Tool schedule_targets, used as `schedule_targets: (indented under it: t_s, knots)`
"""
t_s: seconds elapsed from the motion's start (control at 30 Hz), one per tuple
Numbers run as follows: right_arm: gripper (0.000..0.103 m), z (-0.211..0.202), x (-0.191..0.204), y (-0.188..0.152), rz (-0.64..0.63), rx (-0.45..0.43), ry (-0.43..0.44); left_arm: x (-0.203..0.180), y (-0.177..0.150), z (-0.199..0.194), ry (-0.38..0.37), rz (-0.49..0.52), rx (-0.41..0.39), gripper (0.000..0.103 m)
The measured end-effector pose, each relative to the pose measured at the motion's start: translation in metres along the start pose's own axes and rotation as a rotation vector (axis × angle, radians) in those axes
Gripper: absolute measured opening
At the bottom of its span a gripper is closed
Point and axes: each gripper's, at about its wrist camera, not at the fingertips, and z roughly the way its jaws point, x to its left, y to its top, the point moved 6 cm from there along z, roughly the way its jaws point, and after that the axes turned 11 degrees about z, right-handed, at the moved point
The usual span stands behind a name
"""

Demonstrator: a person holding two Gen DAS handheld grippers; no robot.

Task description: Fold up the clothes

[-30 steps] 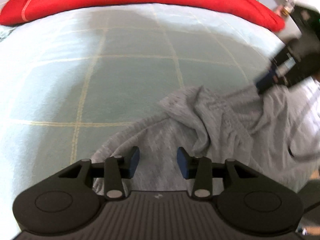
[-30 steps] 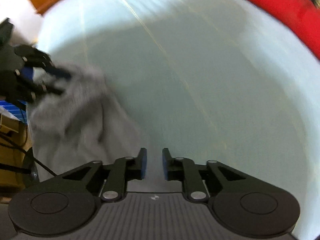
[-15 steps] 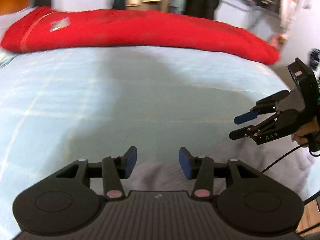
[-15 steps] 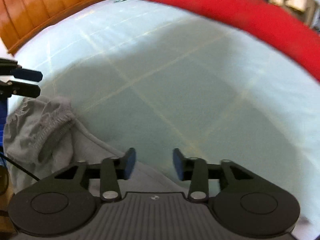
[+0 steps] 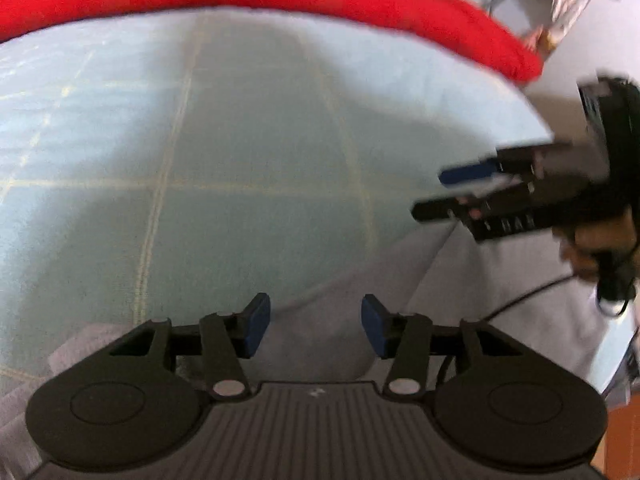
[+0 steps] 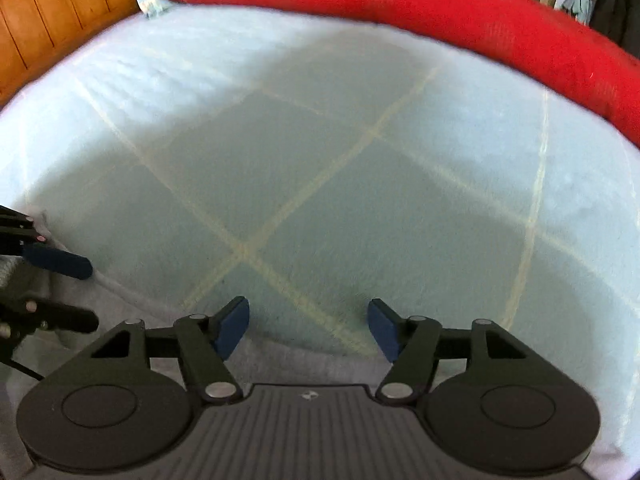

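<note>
2 handheld grippers hover over a pale blue checked bedspread [image 6: 320, 168]. The left gripper [image 5: 315, 327] has just been widening, its blue pads apart with nothing pinched. The right gripper [image 6: 308, 328] has also just been spreading, jaws wide and empty. A grey garment [image 5: 500, 304] lies flat at the near edge beneath both. A red blanket [image 6: 440, 12] lies along the far side.
</note>
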Motion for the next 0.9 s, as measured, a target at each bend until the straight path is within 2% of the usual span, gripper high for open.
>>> schedule_targets:
  t_s: [0.1, 0.2, 0.33, 0.37, 0.4, 0.43, 0.6, 0.67, 0.9]
  knots:
    - [0.074, -0.032, -0.013, -0.011, 0.005, -0.014, -0.029, -0.012, -0.001, -0.012, 0.036, 0.043, -0.006, 0.056]
    - [0.08, -0.053, -0.027, -0.036, 0.043, 0.04, -0.061, -0.023, -0.003, -0.019, 0.082, 0.063, 0.001, 0.056]
    - [0.083, -0.051, -0.039, -0.073, 0.083, 0.121, -0.05, -0.023, -0.024, -0.04, 0.128, 0.012, 0.017, 0.056]
    - [0.088, -0.048, -0.04, -0.079, 0.081, 0.127, -0.043, -0.025, -0.028, -0.042, 0.142, -0.001, 0.029, 0.056]
    - [0.098, -0.046, -0.04, -0.086, 0.079, 0.134, -0.037, -0.028, -0.03, -0.041, 0.164, -0.013, 0.047, 0.056]
    - [0.103, -0.044, -0.039, -0.091, 0.075, 0.137, -0.036, -0.028, -0.032, -0.042, 0.188, -0.017, 0.064, 0.056]
    - [0.103, -0.026, -0.03, -0.085, 0.071, 0.117, -0.06, -0.029, -0.039, -0.054, 0.348, -0.022, 0.139, 0.056]
    - [0.103, -0.029, -0.029, -0.088, 0.074, 0.112, -0.046, -0.03, -0.039, -0.055, 0.442, 0.024, 0.164, 0.056]
    - [0.103, -0.024, -0.032, -0.089, 0.003, 0.112, 0.012, -0.023, -0.049, -0.026, 0.631, 0.2, 0.287, 0.057]
